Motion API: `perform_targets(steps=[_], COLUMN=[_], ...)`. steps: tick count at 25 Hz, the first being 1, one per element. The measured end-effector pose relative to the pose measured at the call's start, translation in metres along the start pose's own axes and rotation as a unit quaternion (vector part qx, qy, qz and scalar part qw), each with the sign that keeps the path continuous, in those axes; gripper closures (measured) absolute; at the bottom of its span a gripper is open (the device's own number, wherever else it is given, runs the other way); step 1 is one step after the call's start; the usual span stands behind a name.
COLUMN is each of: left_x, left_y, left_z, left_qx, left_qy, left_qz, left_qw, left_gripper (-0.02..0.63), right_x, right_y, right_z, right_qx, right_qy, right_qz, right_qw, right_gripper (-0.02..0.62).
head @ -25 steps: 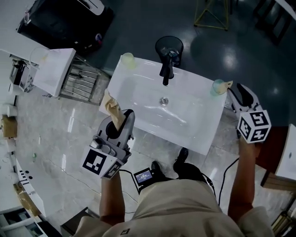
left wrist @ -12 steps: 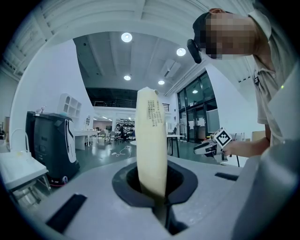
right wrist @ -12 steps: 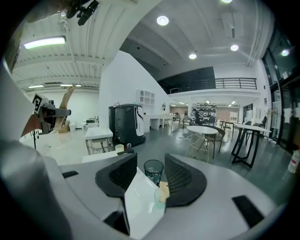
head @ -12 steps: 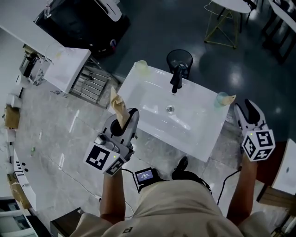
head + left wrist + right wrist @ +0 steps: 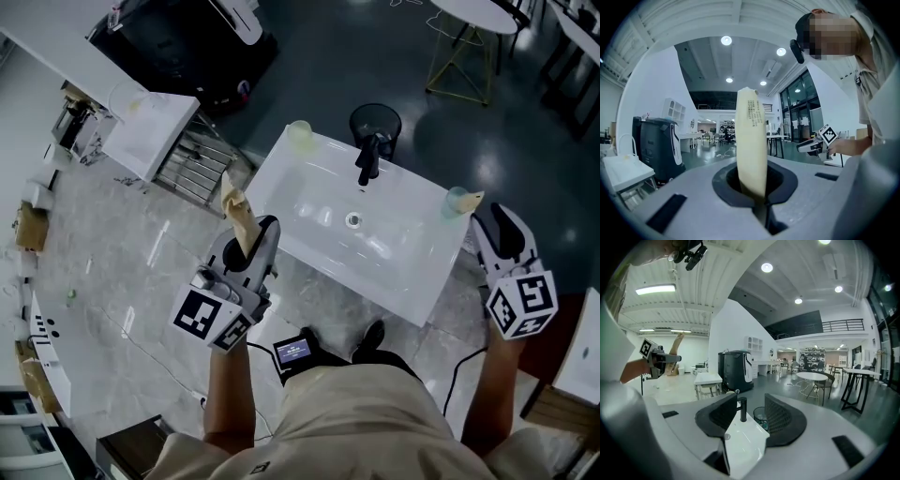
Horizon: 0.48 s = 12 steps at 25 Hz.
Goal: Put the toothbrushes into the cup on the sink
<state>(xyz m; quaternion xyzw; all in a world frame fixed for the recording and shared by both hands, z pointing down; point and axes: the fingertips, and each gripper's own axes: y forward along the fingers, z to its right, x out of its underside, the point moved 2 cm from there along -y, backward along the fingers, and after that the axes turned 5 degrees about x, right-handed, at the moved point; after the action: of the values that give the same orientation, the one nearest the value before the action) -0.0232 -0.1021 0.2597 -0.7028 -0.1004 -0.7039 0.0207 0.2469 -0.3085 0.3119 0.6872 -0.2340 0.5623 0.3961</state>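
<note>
White rectangular ceramic sink (image 5: 394, 272), black tap (image 5: 367, 159) at its far rim, black wire-mesh bin (image 5: 375, 120) on the dark floor behind; nothing on the sink has shifted over the last second.

Left hand-held gripper (image 5: 255, 239): has risen and come a little off the sink's near-left edge; jaws clamped tight on a cream paper-sleeved toothbrush (image 5: 751, 140); this one is yet to be delivered, by my reading.

Right hand-held gripper (image 5: 492, 223): a second ago its tip sat just beside the right-hand cup, now it is lifted and slightly apart from it; jaws spread wide, only sink and tap between them, nothing held; reads as a withdrawal after a drop-off.

Pale translucent cup (image 5: 456, 201) on the sink's right rim, upright, a tan tip (image 5: 474, 197) poking from its mouth toward the right hand-held gripper; likely a toothbrush already placed, too small to be sure. Second pale greenish cup (image 5: 300, 136) on the far-left corner; contents unclear.

Held toothbrush: long, flat, rounded at the top; cream sleeve with small dark print down one side; stands upright out of the jaws, lower end buried between them; looks light and stiff.
</note>
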Motion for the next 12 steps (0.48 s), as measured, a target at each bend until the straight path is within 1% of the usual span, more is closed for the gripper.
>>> perform_targets(steps=[6, 12], left_x=[-0.001, 0.005], left_y=[-0.016, -0.025], left_z=[-0.02, -0.054], left_qx=[0.001, 0.023], left_qy=[0.001, -0.004], left_qz=[0.01, 0.02], left_qw=[1.0, 0.9995], left_gripper=[0.601, 0.601], right_x=[-0.006, -0.01], right_y=[-0.001, 0.006], right_z=[-0.033, -0.062], right_qx=[-0.006, 0.018], right_qy=[-0.007, -0.012], right_qz=[0.0, -0.008], right_qw=[1.0, 1.0], right_gripper=[0.411, 0.411])
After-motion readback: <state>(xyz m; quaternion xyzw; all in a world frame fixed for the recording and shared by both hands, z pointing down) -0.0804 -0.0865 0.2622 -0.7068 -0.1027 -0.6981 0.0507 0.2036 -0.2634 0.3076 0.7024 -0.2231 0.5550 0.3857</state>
